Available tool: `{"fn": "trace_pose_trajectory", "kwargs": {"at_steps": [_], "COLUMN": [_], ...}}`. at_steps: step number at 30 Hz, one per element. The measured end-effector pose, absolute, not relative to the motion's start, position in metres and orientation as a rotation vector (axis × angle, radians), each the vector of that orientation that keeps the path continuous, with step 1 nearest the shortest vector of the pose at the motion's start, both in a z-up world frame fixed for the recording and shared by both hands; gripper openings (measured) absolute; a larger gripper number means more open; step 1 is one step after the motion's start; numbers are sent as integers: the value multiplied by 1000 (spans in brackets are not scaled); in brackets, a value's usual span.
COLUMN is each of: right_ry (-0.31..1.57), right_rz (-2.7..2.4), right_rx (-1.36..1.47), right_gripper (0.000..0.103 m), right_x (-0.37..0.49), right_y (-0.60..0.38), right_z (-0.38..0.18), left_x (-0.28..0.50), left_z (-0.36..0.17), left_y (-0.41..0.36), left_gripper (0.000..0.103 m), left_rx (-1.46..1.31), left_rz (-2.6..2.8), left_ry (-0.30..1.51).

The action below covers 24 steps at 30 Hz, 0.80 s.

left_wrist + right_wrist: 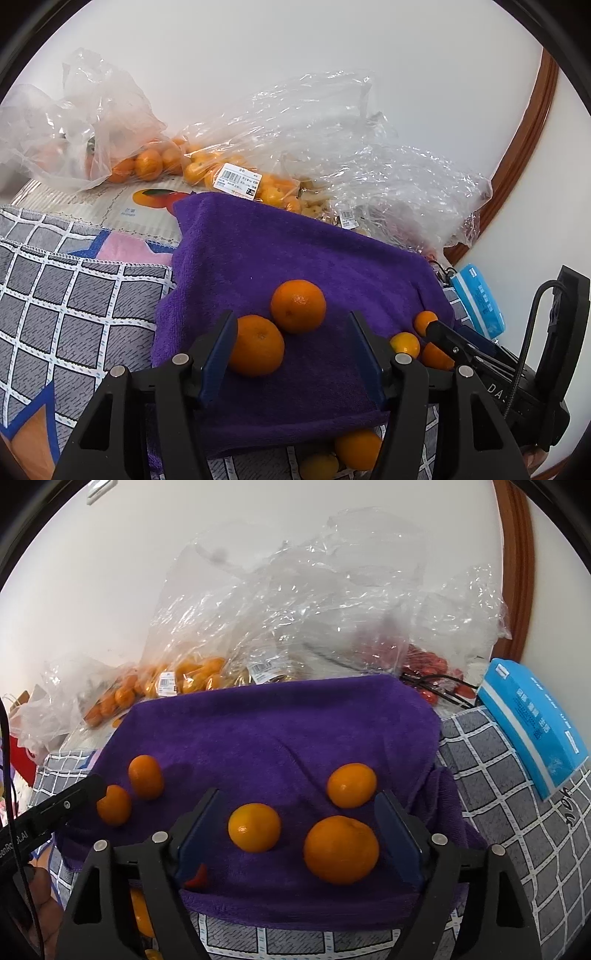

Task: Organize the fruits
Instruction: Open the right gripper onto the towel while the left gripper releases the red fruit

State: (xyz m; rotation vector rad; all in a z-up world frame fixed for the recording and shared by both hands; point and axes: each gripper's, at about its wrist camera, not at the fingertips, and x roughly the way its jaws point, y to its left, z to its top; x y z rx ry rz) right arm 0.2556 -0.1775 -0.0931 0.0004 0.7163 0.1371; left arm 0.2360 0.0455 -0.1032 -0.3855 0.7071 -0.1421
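Note:
Several loose tangerines lie on a purple towel (280, 243) (280, 731). In the left wrist view my left gripper (291, 332) is open, with one tangerine (256, 345) against its left finger and another (298, 305) just ahead. My right gripper (430, 326) shows at the right among three small tangerines (405, 344). In the right wrist view my right gripper (299, 812) is open, with two tangerines (254, 827) (341, 849) between its fingers and a third (351, 785) ahead. My left gripper (94, 782) shows at the left beside two tangerines (146, 776).
Clear plastic bags (236, 147) (258, 627) of tangerines and other fruit lie behind the towel, against a white wall. A blue tissue pack (532, 723) (478, 299) lies at the right. More tangerines (356, 448) lie below the towel's near edge on the grey checked cloth (74, 295).

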Motion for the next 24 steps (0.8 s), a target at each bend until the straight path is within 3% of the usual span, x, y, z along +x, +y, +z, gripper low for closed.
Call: {"fn": "trace_pose_trajectory", "kwargs": {"at_steps": [24], "right_ry": [699], "right_rz": [207], "right_rx": [41], "right_gripper": [83], "right_x": [251], "right_y": [-180], "right_z": [-89], "left_x": [227], "left_z": [-97], "left_y": [47], "left_gripper": [59], "left_rx": [-396], "left_rz": [-117], "left_ry": [642]}}
